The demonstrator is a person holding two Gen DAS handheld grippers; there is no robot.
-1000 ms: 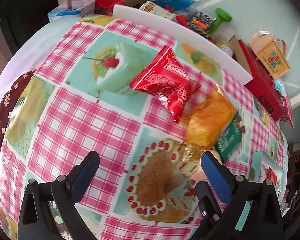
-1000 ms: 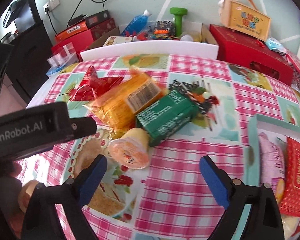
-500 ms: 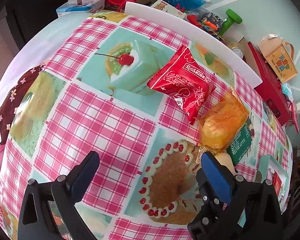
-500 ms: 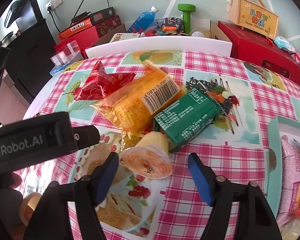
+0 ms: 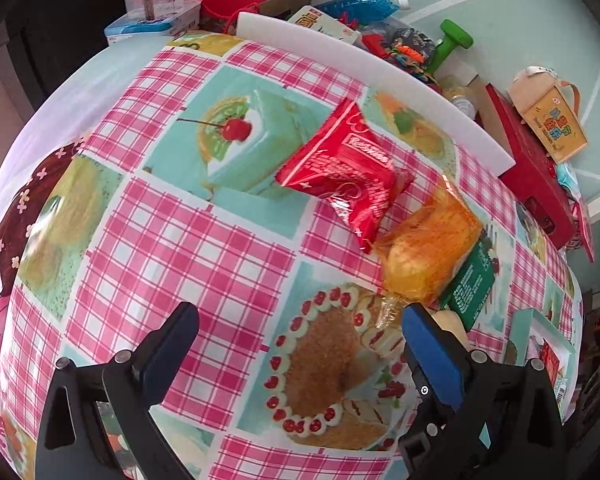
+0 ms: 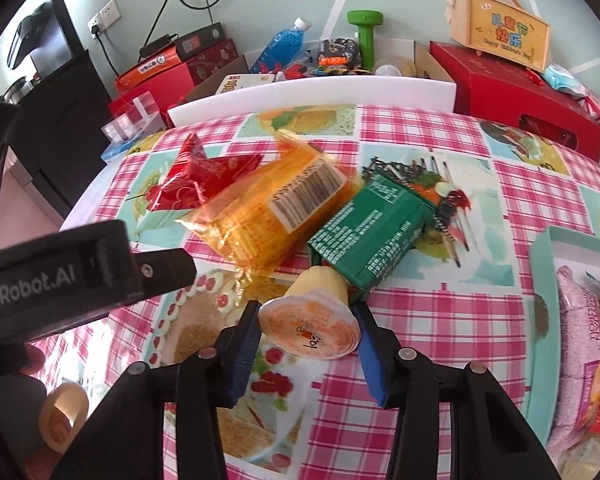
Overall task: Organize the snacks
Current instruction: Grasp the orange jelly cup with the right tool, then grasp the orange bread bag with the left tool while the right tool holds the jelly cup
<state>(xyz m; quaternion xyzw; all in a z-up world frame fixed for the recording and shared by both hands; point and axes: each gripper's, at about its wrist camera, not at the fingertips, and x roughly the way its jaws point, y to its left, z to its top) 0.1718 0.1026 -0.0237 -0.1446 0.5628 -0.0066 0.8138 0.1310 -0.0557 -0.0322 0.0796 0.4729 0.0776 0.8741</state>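
An orange-lidded jelly cup (image 6: 310,328) lies on its side on the checked tablecloth. My right gripper (image 6: 306,336) is closing on it, its blue pads touching the lid rim on both sides. Behind the cup lie a green carton (image 6: 372,232), an orange packet (image 6: 276,216) and a red packet (image 6: 192,184). My left gripper (image 5: 300,344) hovers open over the cake print, nothing between its fingers. Beyond it are the red packet (image 5: 348,176) and the orange packet (image 5: 428,256). The green carton (image 5: 470,284) and the cup (image 5: 452,326) peek past its right finger.
A teal box (image 6: 540,264) at the right edge holds pink and red packets. A white foam board (image 6: 312,92) lines the table's far edge. Behind it stand red boxes (image 6: 512,84), a green dumbbell (image 6: 366,36), a blue bottle (image 6: 284,44) and a yellow gift box (image 6: 500,36).
My right gripper has come forward onto the jelly cup and its jaws have narrowed from wide open until they touch it. The left gripper has stayed open and nearly still.
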